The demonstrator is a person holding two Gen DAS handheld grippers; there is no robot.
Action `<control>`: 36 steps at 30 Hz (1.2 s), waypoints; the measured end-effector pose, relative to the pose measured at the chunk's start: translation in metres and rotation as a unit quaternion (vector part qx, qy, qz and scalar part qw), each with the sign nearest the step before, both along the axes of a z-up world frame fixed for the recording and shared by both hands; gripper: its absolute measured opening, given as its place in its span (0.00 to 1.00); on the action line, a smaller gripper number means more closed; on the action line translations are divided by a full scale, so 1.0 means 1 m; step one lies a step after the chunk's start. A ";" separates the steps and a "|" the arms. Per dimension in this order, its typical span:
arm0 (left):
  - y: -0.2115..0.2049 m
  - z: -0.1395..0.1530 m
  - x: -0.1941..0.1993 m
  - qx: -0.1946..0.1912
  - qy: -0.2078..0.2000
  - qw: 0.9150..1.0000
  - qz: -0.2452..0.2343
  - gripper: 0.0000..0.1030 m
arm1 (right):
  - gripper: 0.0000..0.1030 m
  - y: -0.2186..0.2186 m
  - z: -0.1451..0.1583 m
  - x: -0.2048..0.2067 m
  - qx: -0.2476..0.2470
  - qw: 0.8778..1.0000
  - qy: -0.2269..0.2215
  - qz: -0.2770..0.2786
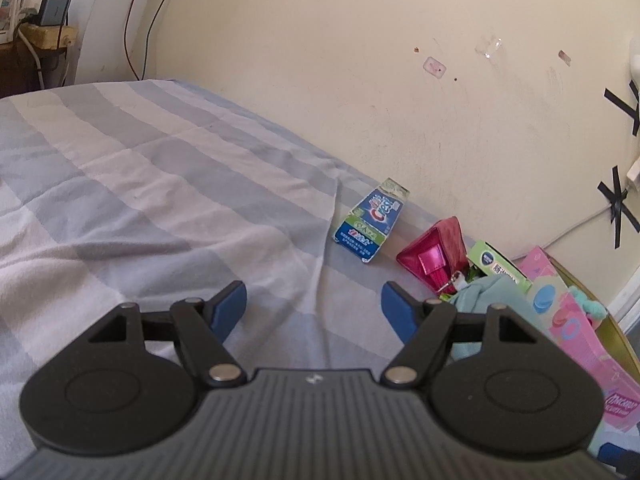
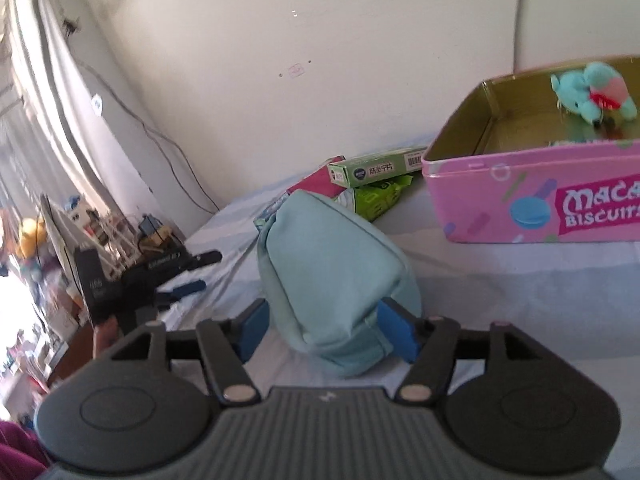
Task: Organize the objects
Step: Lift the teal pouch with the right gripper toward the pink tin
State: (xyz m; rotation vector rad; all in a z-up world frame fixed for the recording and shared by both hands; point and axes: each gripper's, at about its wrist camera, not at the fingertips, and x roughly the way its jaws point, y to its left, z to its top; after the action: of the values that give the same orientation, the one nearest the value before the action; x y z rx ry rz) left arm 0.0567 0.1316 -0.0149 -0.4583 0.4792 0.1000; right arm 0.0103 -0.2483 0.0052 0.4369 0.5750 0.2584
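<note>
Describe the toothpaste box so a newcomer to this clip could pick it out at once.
Start at the striped bedsheet and follow it to the cream wall. The toothpaste box lies flat there, left of the red pouch and the pink tin. It alone is blue and green with a Crest logo, and nothing touches it.

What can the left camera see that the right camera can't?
Only the left camera shows the toothpaste box lying on the bed and the open left claw over bare sheet. Only the right camera shows inside the pink tin, where a teal plush toy sits, and the right claw open around the teal pouch. Both show the pouch, the tin, the green box and the striped sheet.
</note>
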 end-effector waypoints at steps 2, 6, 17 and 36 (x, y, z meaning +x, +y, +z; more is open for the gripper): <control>-0.002 0.001 0.001 0.004 0.001 1.000 0.000 0.74 | 0.66 0.000 -0.002 -0.005 -0.009 1.000 0.002 -0.005; -0.003 0.001 0.001 0.009 0.003 1.000 -0.002 0.74 | 0.66 -0.001 -0.019 0.000 0.005 1.000 0.026 -0.017; -0.004 0.002 0.001 0.012 0.007 1.000 -0.004 0.74 | 0.52 0.019 -0.026 0.037 -0.011 0.998 0.050 -0.025; -0.018 0.008 -0.001 0.022 0.015 0.997 -0.067 0.75 | 0.57 -0.083 -0.007 -0.051 0.012 0.989 0.026 -0.144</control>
State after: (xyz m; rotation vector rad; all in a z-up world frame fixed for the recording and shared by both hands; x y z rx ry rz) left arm 0.0553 0.1138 -0.0067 -0.3818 0.5342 -0.0123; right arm -0.0406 -0.3312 -0.0020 0.5458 0.5528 -0.0231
